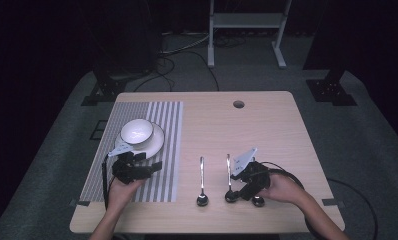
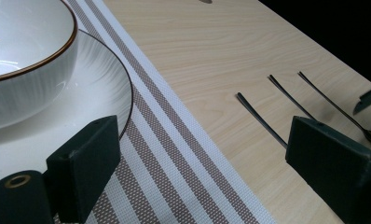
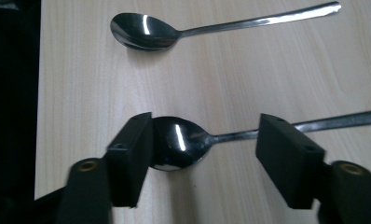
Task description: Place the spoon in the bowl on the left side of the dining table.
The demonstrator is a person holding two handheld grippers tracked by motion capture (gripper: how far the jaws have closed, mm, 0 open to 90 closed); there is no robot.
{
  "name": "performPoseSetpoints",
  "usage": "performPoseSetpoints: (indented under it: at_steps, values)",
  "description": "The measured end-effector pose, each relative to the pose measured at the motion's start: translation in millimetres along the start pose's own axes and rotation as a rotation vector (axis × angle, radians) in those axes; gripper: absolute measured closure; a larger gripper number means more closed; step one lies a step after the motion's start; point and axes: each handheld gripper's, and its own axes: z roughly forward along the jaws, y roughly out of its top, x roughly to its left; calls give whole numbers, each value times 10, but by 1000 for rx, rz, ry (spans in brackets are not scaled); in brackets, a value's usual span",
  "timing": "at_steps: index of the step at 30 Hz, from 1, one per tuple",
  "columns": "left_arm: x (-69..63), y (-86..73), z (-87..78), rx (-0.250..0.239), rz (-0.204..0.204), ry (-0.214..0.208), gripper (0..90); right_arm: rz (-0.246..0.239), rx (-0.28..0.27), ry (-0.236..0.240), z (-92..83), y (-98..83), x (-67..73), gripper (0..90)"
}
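Note:
Three metal spoons lie side by side on the wooden table [image 1: 267, 125], handles pointing away from me. My right gripper [image 1: 235, 191] stands open low over the middle spoon [image 1: 229, 172]. In the right gripper view that spoon [image 3: 179, 144] lies between the jaws, its bowl against the left pad [image 3: 132, 158] and its handle running behind the right pad; the pads do not clamp it. The left spoon [image 3: 144, 31] lies beyond it. My left gripper [image 1: 139, 165] is open and holds nothing, over the striped placemat [image 2: 174, 140] beside the plate.
A white bowl [image 1: 136, 131] sits on a white plate [image 1: 157, 142] at the back of the placemat [image 1: 157, 185]. The third spoon's bowl [image 1: 258, 201] peeks out under my right hand. A round hole [image 1: 238, 104] is in the table's far side. A cable trails from each gripper.

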Motion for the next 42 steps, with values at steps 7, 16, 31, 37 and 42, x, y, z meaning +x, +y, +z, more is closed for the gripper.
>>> performPoseSetpoints:
  at_steps: [7,16,31,37,42]
  values:
    - [-5,-6,7,4,6,-4,91,-67,48,29,86,53,57,622]
    - [-18,-13,25,11,9,-7,91,-127,125,33,239,50,178,682]
    - [-315,81,265,40,-36,-166,93,-184,96,-39,280,7,290,643]
    - [-617,196,591,95,-21,-250,95,-200,108,-36,283,24,287,644]
    - [-783,311,864,125,15,-266,97,-207,113,-34,284,31,289,644]
